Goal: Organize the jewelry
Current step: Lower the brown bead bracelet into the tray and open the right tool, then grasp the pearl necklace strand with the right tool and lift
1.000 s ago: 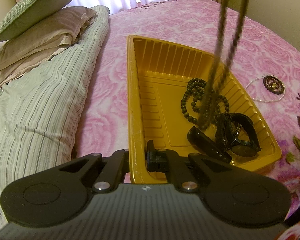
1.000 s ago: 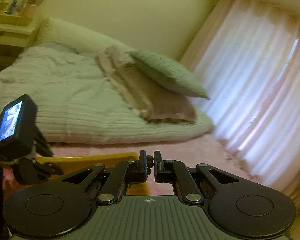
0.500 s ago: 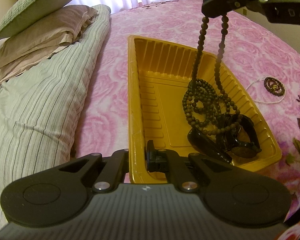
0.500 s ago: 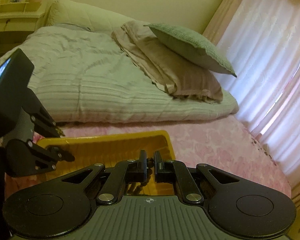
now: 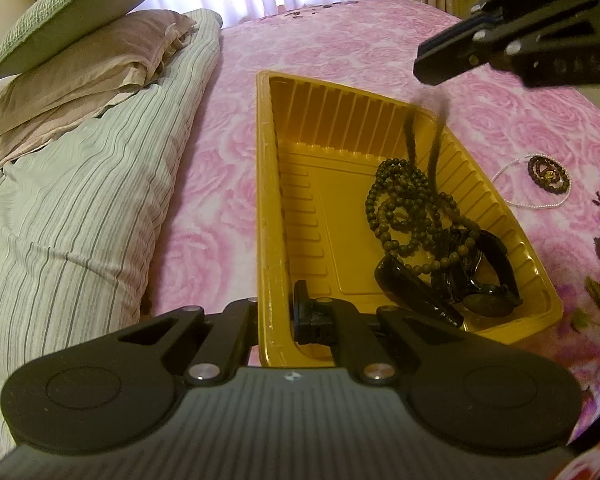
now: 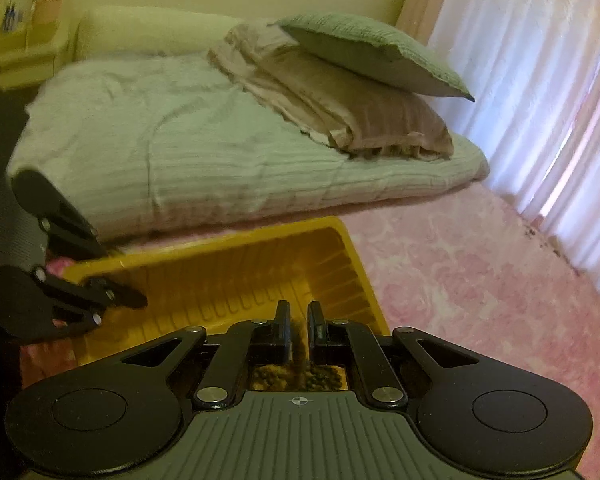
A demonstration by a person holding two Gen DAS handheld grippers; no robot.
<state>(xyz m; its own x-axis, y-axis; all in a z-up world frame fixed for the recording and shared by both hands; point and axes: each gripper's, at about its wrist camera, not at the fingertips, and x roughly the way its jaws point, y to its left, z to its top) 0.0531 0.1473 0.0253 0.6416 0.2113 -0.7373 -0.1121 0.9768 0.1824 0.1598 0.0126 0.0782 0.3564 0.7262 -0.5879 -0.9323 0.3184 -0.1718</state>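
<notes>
A yellow plastic tray (image 5: 292, 216) lies on the pink bedspread. My left gripper (image 5: 274, 312) is shut on the tray's near rim. In the tray lie a dark bead necklace (image 5: 404, 208) and a black watch (image 5: 480, 276). My right gripper (image 5: 436, 68) hovers above the tray's right side; a blurred strand of the necklace hangs from just under its tips into the tray. In the right wrist view its jaws (image 6: 299, 328) stand slightly apart above the tray (image 6: 228, 280), with beads blurred between them. A dark bracelet (image 5: 548, 172) and a thin white chain (image 5: 512, 200) lie on the bed right of the tray.
A folded striped duvet (image 5: 80, 208) lies along the tray's left side, with pillows (image 5: 80, 28) stacked at its far end. White curtains (image 6: 540, 100) hang behind the bed. Pink bedspread (image 5: 360, 40) stretches beyond the tray.
My right gripper has come down and moved right over the tray, and more of the bead necklace has piled onto the tray floor. Its jaws have parted slightly. My left gripper has stayed put.
</notes>
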